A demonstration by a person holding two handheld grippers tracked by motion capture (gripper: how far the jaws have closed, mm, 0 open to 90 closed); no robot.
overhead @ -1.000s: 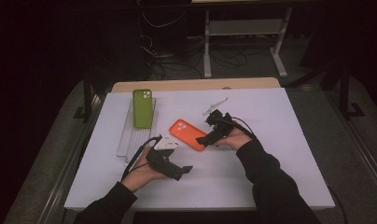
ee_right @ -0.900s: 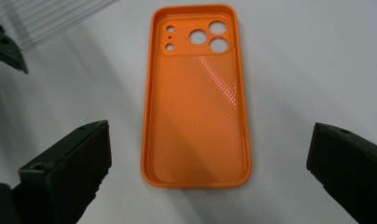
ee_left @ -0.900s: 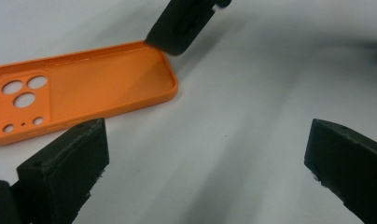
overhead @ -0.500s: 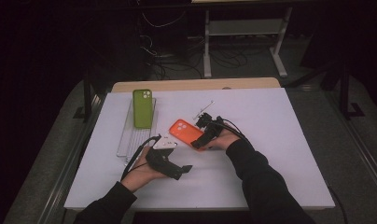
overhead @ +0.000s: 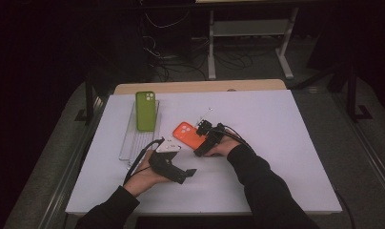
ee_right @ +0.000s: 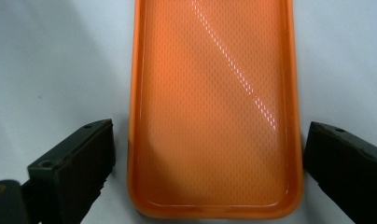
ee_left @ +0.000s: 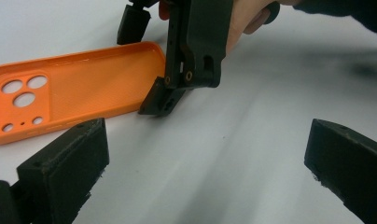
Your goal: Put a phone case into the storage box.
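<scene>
Orange case lies between your right tongs

The orange plastic phone case (ee_right: 214,107) lies hollow side up on the white table (overhead: 286,124), its short end between your right tongs (ee_right: 210,177), which stand spread open on either side, not touching. Your left tongs (ee_left: 205,177), open and empty, sit near its side.

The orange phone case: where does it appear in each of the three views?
High view: orange phone case lies mid-table, just left of the right hand-held gripper.
Left gripper view: upper left, camera holes at its left end.
Right gripper view: centre, between the open jaws.
Shared landmark: the white table top.
</scene>
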